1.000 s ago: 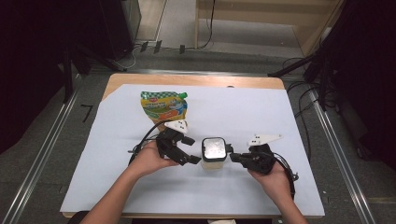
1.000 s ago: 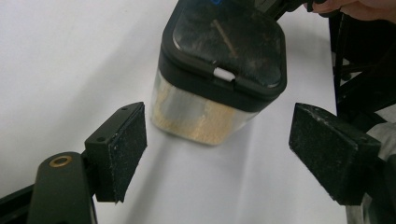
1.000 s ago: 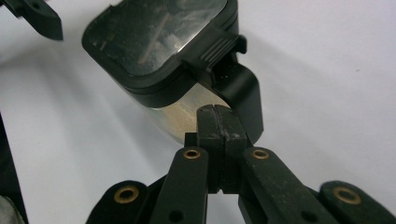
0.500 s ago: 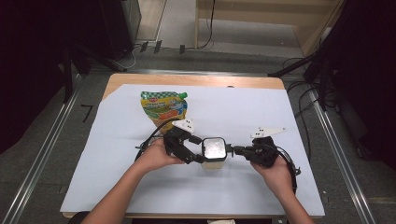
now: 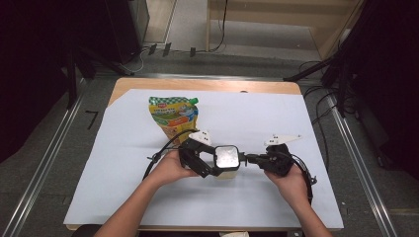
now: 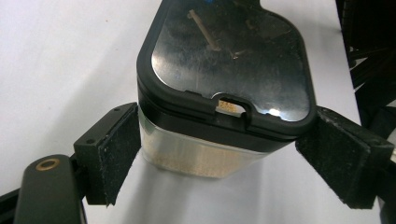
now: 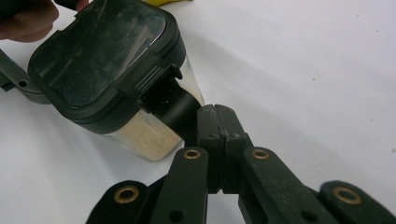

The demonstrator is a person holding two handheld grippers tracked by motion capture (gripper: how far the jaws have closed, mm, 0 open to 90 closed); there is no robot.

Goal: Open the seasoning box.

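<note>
The clear jar (image 6: 205, 154) with a black lid (image 6: 229, 60) looks hard and light. Left gripper (image 6: 233, 154) fingers have just been opening around its sides, not touching; right gripper (image 7: 217, 119) fingers pinch the lid's tab (image 7: 170, 105).

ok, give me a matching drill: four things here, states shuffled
1 left gripper
2 right gripper
3 pouch
4 lid

A lying flat, green cap
B fingers shut on the lid's tab
C fingers either side of the container
D black-rimmed, on the container

Pairs: 1-C, 2-B, 3-A, 4-D.
The left fingers have just been opening, with the container between them.
</note>
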